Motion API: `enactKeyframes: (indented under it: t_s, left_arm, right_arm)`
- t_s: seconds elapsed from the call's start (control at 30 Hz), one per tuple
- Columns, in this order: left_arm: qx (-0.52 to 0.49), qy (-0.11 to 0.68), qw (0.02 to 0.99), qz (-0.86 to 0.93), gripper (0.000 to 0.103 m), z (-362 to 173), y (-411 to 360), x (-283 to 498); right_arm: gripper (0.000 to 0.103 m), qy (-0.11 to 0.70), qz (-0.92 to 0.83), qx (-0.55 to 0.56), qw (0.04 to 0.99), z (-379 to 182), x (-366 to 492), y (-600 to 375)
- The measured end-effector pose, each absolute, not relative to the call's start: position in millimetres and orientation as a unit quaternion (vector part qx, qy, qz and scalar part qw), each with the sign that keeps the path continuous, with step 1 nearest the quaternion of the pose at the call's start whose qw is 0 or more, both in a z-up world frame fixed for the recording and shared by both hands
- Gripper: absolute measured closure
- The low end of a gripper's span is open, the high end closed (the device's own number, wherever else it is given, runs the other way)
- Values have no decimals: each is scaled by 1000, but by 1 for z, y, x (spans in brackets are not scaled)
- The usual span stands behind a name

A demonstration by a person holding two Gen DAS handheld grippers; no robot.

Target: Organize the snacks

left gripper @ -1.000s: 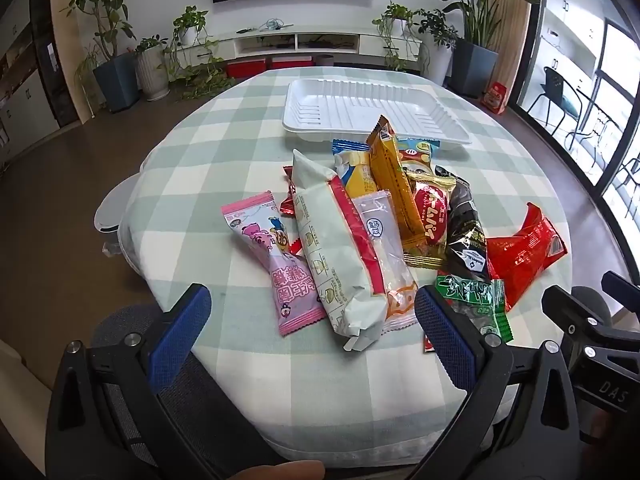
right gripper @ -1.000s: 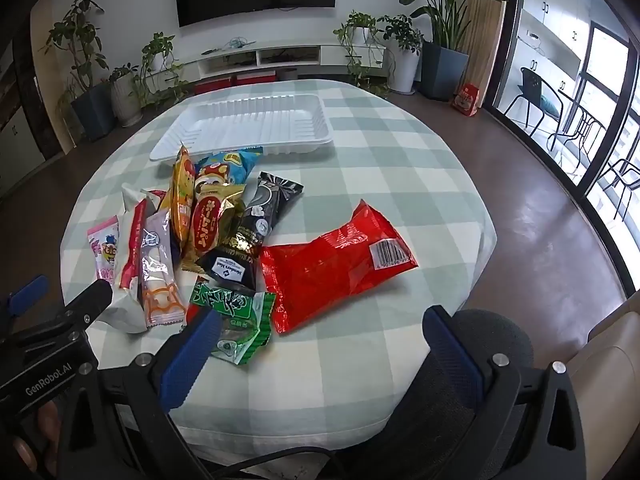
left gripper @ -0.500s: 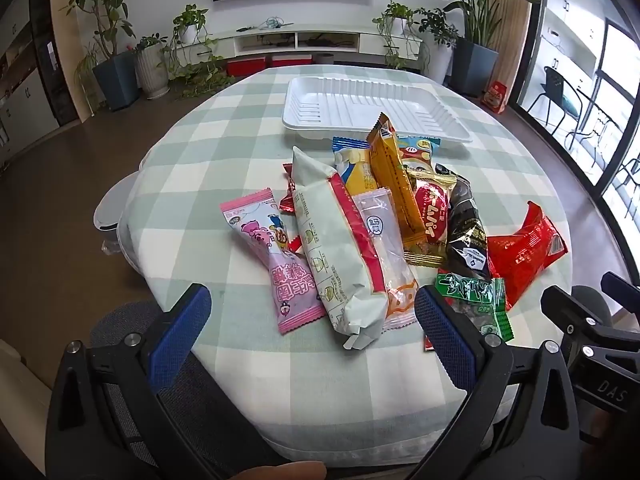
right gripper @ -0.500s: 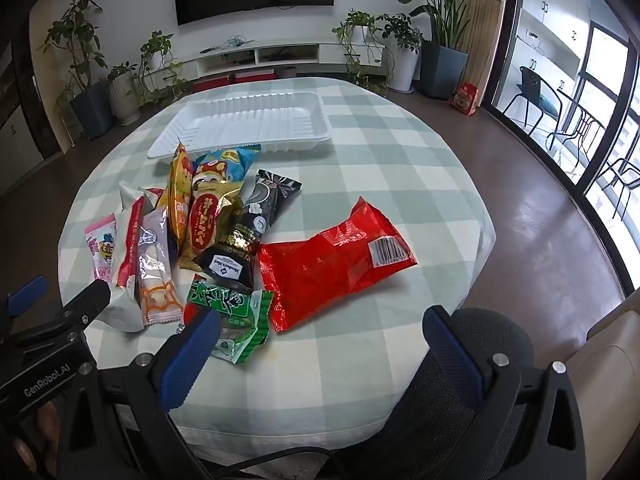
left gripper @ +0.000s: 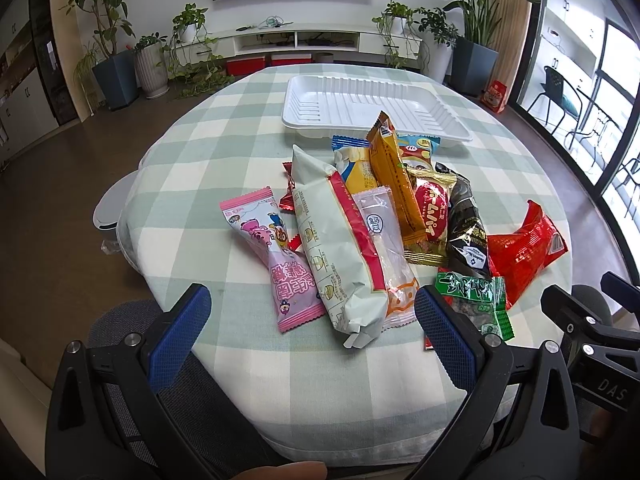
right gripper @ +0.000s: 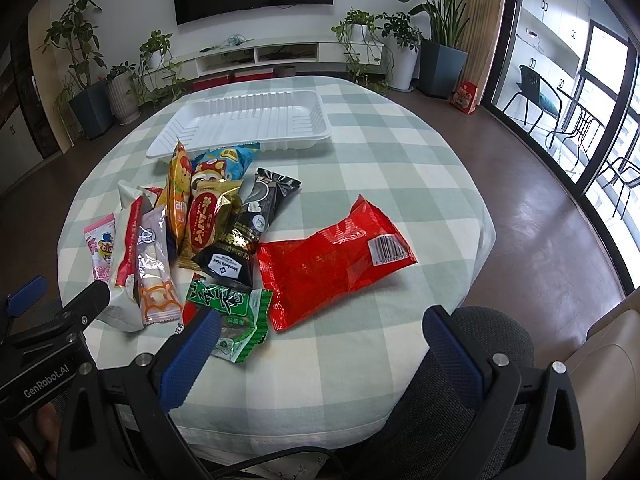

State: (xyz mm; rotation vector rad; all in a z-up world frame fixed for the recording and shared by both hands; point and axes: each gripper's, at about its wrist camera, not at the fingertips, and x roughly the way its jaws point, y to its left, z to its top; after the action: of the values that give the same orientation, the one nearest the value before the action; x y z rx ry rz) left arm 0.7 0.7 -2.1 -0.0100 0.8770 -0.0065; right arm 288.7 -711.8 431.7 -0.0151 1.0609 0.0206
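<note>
A pile of snack packs lies on the round checked table (left gripper: 208, 152). It holds a pink pack (left gripper: 276, 256), a pale green and red pack (left gripper: 332, 248), a clear pack (left gripper: 384, 240), an orange pack (left gripper: 396, 184), a black pack (left gripper: 466, 220), a green pack (left gripper: 476, 296) and a big red bag (right gripper: 332, 264). An empty white tray (left gripper: 372, 104) sits behind the pile; it also shows in the right wrist view (right gripper: 248, 124). My left gripper (left gripper: 312, 332) is open at the near edge before the pile. My right gripper (right gripper: 320, 352) is open before the red bag.
A grey chair back (right gripper: 480, 364) stands at the near table edge under the grippers. A white stool (left gripper: 110, 208) is at the table's left. Potted plants and a low TV shelf (left gripper: 296, 40) line the far wall.
Both grippers have crept slightly forward toward the pile. The snacks and the tray have not moved.
</note>
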Motion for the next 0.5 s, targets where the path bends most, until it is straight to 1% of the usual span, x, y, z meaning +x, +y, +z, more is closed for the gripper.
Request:
enactKeyframes:
  t_s: [0.5]
  left_arm:
    - [-5, 425, 905, -3, 0, -2, 1, 1]
  right_arm:
    - [0, 507, 9, -7, 862, 432, 288, -713]
